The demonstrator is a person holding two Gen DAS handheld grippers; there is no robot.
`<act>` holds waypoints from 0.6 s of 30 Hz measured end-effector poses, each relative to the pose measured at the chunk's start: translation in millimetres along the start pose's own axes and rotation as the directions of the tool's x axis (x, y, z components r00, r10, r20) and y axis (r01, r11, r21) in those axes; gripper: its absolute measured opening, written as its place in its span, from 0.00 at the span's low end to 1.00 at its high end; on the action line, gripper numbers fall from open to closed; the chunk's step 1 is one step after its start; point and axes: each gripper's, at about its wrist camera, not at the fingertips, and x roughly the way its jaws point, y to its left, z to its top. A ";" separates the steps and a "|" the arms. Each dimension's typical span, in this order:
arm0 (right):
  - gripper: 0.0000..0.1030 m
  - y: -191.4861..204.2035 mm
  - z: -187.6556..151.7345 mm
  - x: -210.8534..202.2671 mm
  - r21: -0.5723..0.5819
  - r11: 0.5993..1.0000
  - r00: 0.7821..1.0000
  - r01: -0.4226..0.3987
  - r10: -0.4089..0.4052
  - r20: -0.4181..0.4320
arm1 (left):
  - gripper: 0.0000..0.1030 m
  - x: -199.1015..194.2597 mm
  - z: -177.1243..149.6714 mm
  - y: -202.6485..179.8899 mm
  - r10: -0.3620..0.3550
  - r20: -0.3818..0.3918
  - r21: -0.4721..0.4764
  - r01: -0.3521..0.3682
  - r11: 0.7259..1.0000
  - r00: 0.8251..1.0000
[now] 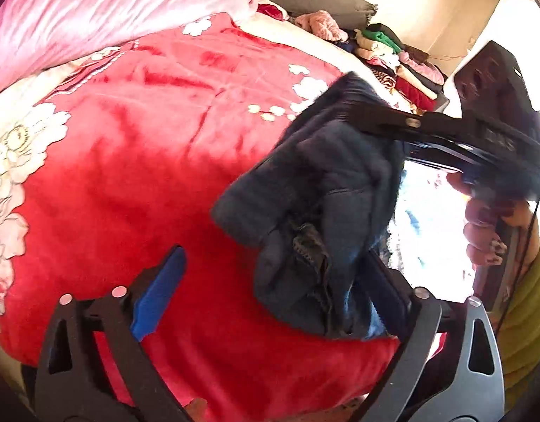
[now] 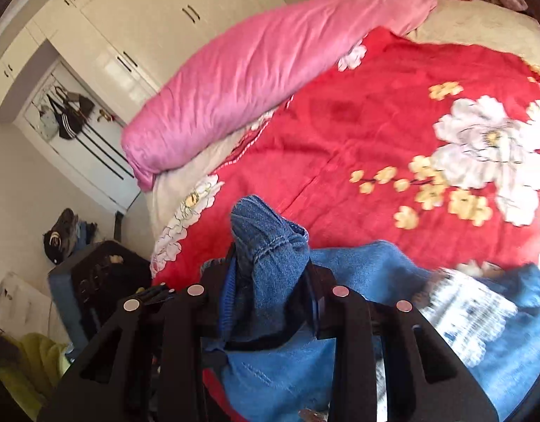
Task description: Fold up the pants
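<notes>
I had the right gripper (image 2: 270, 274) clamped on a bunched fold of the blue denim pants (image 2: 270, 242), its fingers drawn narrow around the cloth so the fabric would lift with it. The rest of the pants hung and trailed onto the red floral plush blanket (image 1: 129, 161) covering the bed. My left gripper (image 1: 270, 302) stood with its fingers wide, the drooping denim between them but not pinched (the far blue pad (image 1: 160, 299) sat clear of it), ready, I judged, to take a second hold. A rolled pink quilt (image 2: 252, 70) lay well apart.
</notes>
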 end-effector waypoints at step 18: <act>0.76 -80.7 -91.2 -139.4 0.244 0.946 0.957 0.213 -0.252 0.142 | 0.66 45.5 -14.6 -138.3 -0.303 -0.201 0.195 0.341 0.919 0.931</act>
